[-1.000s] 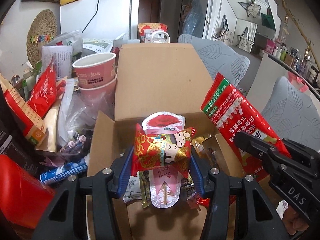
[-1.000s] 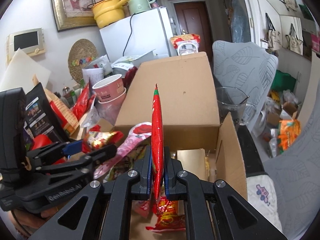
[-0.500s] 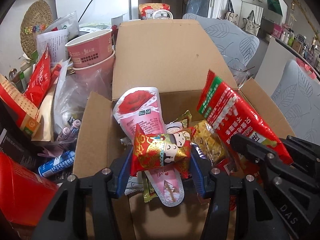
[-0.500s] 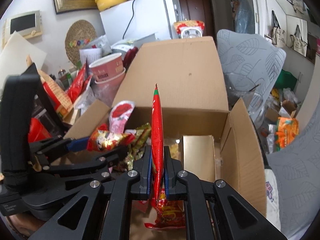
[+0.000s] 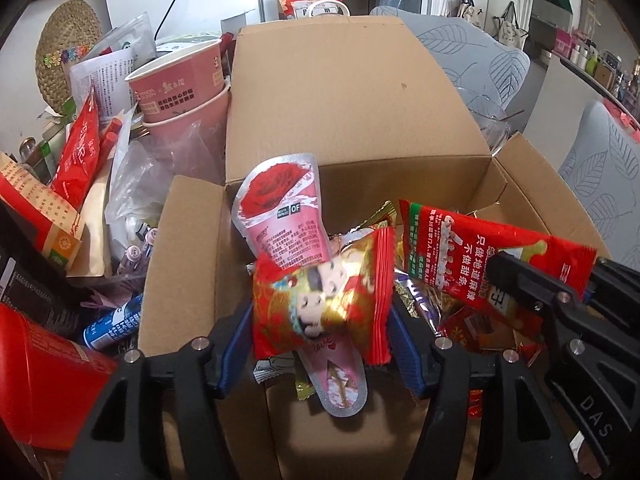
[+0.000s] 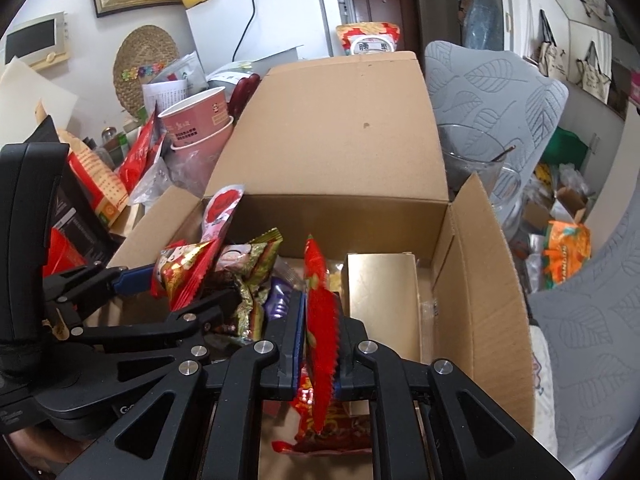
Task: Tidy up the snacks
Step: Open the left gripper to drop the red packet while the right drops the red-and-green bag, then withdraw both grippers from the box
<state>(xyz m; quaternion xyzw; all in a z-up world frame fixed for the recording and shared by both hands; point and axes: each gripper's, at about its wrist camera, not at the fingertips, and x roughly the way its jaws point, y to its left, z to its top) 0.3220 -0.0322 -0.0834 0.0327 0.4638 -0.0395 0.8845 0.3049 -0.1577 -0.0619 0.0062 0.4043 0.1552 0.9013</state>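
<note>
Filling the middle of both views, an open cardboard box (image 5: 352,100) stands with its back flap raised and its side flaps spread. Inside lie mixed snacks: a pink rose pouch (image 5: 282,216) leaning against the back wall at centre left, a gold carton (image 6: 382,284) upright at the right side of the box in the right wrist view, a purple wrapper (image 6: 280,300) and green-gold sweets (image 6: 256,264) near the middle, and a red wrapper (image 6: 332,428) on the box floor at the bottom. Stacked pink paper cups (image 5: 180,84) stand outside the box at upper left among loose packets.

Over the box's near edge, the left tongs (image 5: 320,332) point steeply down with a red-and-gold candy pack (image 5: 320,300) between the blue pads. Their jaws have just been opening; the pack sits tilted and the right pad stands just clear of it, so the grip looks released, half wide.

From the lower right of the left wrist view, the right tongs (image 6: 318,332) also angle down into the box, jaws narrow and pinched on a red chip bag (image 5: 480,260). Seen edge-on in the right wrist view, that bag (image 6: 318,312) stands upright between the pads, just left of the gold carton.
</note>
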